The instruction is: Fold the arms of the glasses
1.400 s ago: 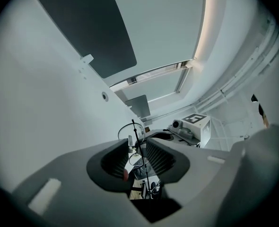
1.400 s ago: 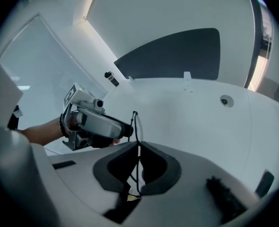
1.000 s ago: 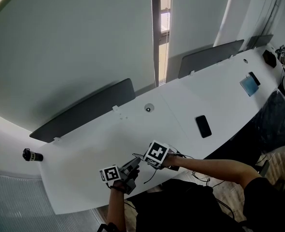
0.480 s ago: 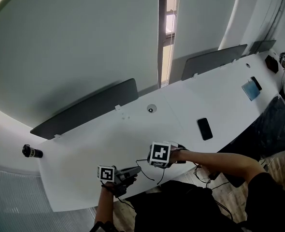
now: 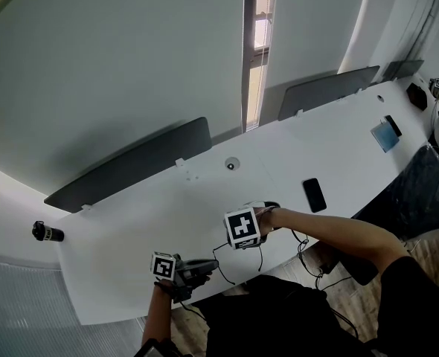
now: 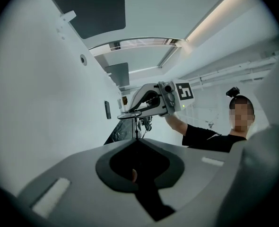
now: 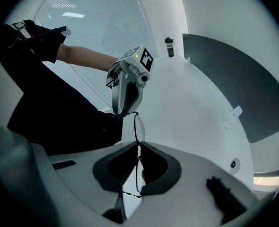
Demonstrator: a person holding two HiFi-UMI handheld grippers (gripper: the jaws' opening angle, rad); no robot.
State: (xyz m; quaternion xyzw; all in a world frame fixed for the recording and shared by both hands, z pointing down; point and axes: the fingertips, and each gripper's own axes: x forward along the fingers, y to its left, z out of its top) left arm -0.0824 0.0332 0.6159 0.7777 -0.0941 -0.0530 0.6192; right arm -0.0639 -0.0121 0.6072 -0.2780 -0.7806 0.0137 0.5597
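White table [image 5: 130,222] lies under your work. Your left gripper [image 6: 136,140] and right gripper [image 7: 138,146] each clamp the thin wire glasses [image 7: 135,126], suspended between them. Folding appears in hand; next, swing one arm inward, gently.

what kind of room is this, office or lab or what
Most likely an office or shared workspace. A long white curved desk carries dark divider panels along its far edge, a phone lies on it, and a tall narrow window breaks the plain white wall.
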